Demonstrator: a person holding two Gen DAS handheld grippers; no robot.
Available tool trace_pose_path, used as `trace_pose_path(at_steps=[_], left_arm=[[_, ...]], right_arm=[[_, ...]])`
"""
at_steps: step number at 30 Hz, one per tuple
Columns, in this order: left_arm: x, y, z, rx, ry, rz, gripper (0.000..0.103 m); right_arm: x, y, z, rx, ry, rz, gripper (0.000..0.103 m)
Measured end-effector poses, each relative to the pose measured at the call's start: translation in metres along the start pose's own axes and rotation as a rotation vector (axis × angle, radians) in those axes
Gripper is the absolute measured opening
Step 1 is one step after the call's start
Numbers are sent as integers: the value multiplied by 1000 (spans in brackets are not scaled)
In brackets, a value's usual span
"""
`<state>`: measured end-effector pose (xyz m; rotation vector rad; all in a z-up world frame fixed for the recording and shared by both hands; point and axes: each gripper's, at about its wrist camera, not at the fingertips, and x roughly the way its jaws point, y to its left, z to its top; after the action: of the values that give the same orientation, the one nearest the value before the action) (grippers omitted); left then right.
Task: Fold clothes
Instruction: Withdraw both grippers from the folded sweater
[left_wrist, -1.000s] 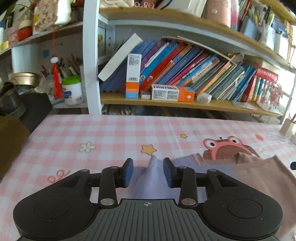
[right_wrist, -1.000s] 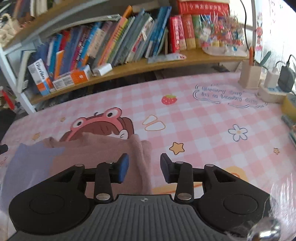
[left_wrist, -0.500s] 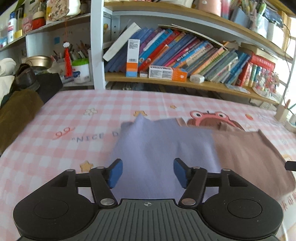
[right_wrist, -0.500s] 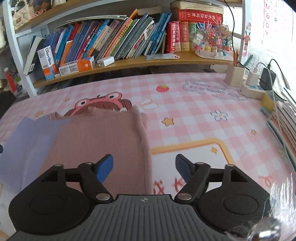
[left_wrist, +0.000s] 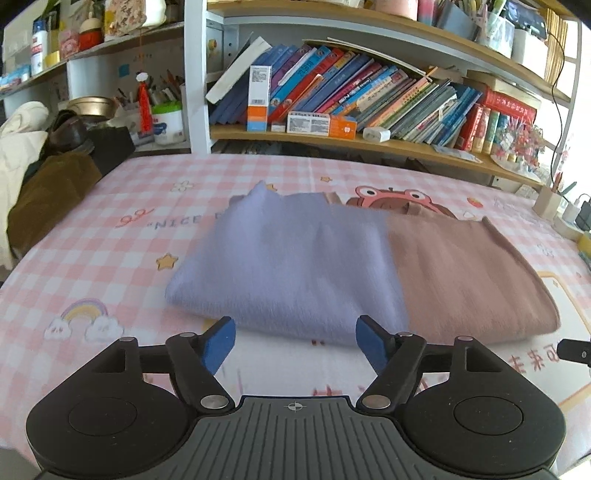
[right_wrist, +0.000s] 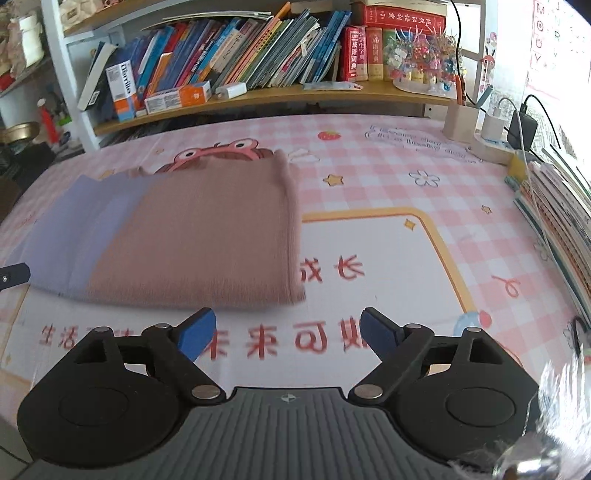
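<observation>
Folded garment (left_wrist: 332, 266) on tablecloth (left_wrist: 110, 258), bookshelf (left_wrist: 332, 136) behind.

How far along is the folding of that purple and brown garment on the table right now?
Done, it seems: the garment lies as a flat, compact rectangle on the pink checked tablecloth, purple half beside brown half. In hand: nothing; the left gripper and right gripper are both open and clear of the near edge. Left: perhaps one more fold or some tidying; I see no other clothes laid out for folding.

Both tools, left (left_wrist: 297, 343) and right (right_wrist: 288, 334), now spread wide, off the folded garment (left_wrist: 332, 266).
</observation>
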<state>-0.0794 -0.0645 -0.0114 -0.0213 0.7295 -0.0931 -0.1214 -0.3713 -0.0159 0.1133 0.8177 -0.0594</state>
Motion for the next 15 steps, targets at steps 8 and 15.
trace_pose_path(at_steps=[8, 15], left_arm=[[-22, -15, -24, -4, 2, 24, 89], [-30, -21, -37, -4, 29, 62, 91]], right_arm=[[-16, -6, -18, -27, 3, 11, 90], [-19, -7, -30, -41, 30, 22, 94]])
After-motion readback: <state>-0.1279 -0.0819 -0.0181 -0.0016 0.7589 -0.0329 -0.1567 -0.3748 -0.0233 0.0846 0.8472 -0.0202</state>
